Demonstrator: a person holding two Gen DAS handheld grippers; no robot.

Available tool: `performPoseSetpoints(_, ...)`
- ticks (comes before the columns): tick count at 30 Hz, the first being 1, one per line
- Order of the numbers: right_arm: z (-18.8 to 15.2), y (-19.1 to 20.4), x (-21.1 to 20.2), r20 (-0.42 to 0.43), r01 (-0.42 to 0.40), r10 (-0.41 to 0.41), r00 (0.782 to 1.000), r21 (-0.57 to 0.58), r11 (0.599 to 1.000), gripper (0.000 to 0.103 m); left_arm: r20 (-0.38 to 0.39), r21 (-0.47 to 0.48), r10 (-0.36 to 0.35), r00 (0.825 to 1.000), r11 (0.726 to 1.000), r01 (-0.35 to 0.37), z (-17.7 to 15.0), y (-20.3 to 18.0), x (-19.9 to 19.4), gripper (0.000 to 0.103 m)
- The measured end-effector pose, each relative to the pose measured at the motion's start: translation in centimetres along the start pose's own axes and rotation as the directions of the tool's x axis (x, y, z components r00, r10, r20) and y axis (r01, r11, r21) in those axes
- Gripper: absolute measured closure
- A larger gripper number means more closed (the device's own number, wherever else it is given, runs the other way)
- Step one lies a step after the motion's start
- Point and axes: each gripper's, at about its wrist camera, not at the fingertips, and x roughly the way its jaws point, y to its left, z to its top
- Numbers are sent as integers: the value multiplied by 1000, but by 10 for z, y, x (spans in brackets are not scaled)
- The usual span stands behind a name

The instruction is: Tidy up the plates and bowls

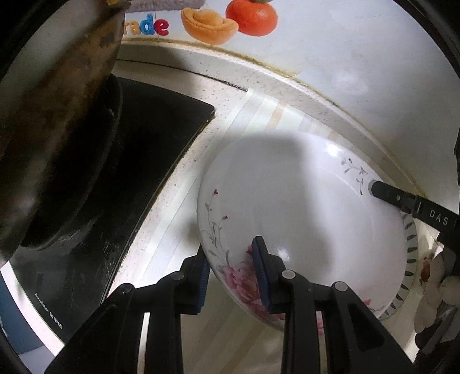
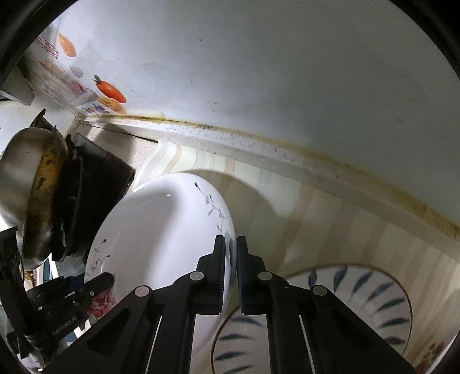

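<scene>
A white floral plate (image 1: 287, 195) (image 2: 161, 230) is gripped at two opposite points of its rim and sits tilted. My left gripper (image 1: 231, 259) is shut on the rim by the pink flowers. It also shows in the right wrist view as the left gripper (image 2: 95, 284). My right gripper (image 2: 231, 241) is shut on the rim by the grey twig pattern. One of the right gripper's fingers (image 1: 385, 192) reaches in from the right. A plate with blue leaves (image 2: 373, 293) (image 1: 411, 241) lies flat on the counter, partly under the white plate.
A blackened pan (image 1: 57, 115) (image 2: 43, 187) stands on the black stove top (image 1: 149, 138) to the left. The striped counter mat (image 2: 316, 207) runs back to a stained wall (image 2: 287, 72) with fruit stickers (image 1: 250, 15).
</scene>
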Motion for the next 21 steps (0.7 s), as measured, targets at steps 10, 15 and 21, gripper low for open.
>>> performPoseSetpoints(10,-42,0,-65,85,-21,16,996,53,998,94,44,86,-43,998,996,39,-19,-13,-34,77)
performPoseSetpoints(15,-81,-3,-110,136,-27,14,991,92,995,94,56,169,-72,996,984,61,-42,-32,-63,77)
performPoseSetpoints(21,-145,-18,-162,187,-23,-8,982,164,986,94,43,275,-109,993,957,93,-73,-58,-81,77)
